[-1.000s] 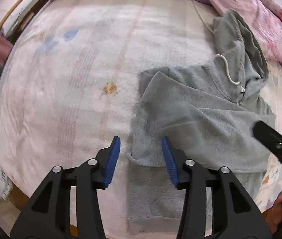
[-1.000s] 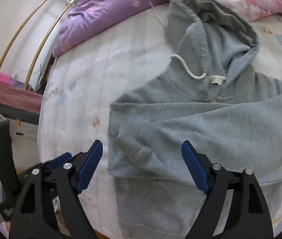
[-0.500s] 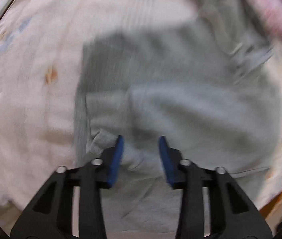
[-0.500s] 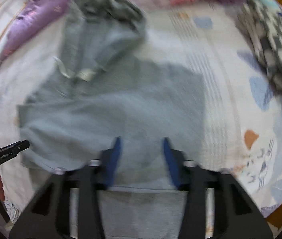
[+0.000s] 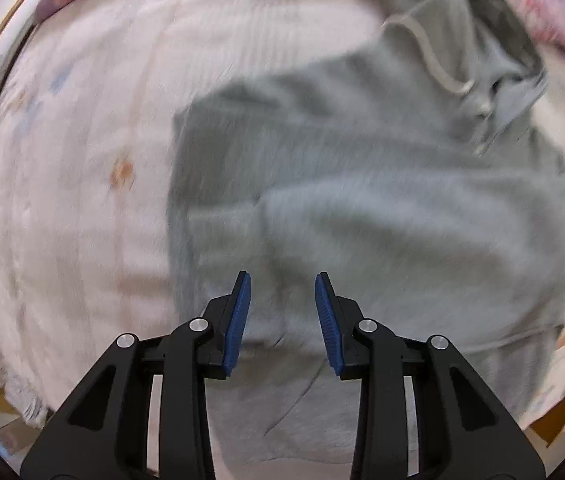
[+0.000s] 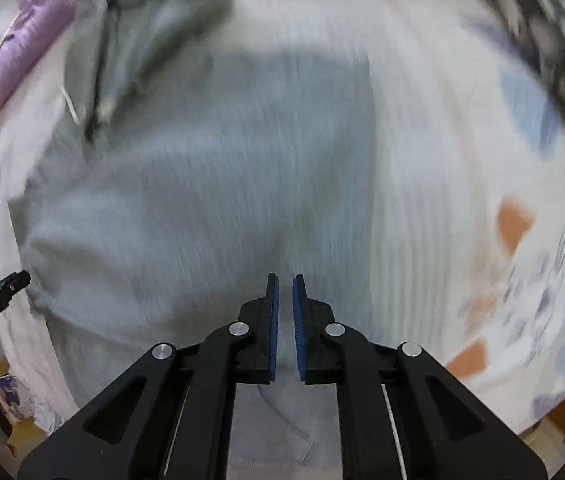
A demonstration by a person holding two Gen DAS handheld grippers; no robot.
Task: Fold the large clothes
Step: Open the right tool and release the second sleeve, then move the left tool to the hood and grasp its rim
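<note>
A grey hoodie (image 5: 362, 200) lies flat on the bed with its sleeves folded across the chest and its hood (image 5: 462, 32) at the far end. My left gripper (image 5: 282, 280) points down over the hoodie's lower left part, jaws partly open, nothing pinched between the blue pads. In the right wrist view the hoodie (image 6: 202, 200) fills the left half. My right gripper (image 6: 285, 278) hovers over its lower right part with jaws closing to a narrow slit, and no cloth shows between them. Both views are blurred by motion.
A pale patterned blanket (image 5: 82, 160) covers the bed. A purple quilt (image 6: 30, 40) and a pink one (image 5: 542, 8) lie at the far end, and a chequered cloth (image 6: 542, 40) at the far right. The bed's near edge runs just below the hoodie's hem.
Both grippers have dropped closer to the hoodie. The right one swung to the hoodie's right side and its jaws went from wide to nearly together. The left jaws narrowed a little.
</note>
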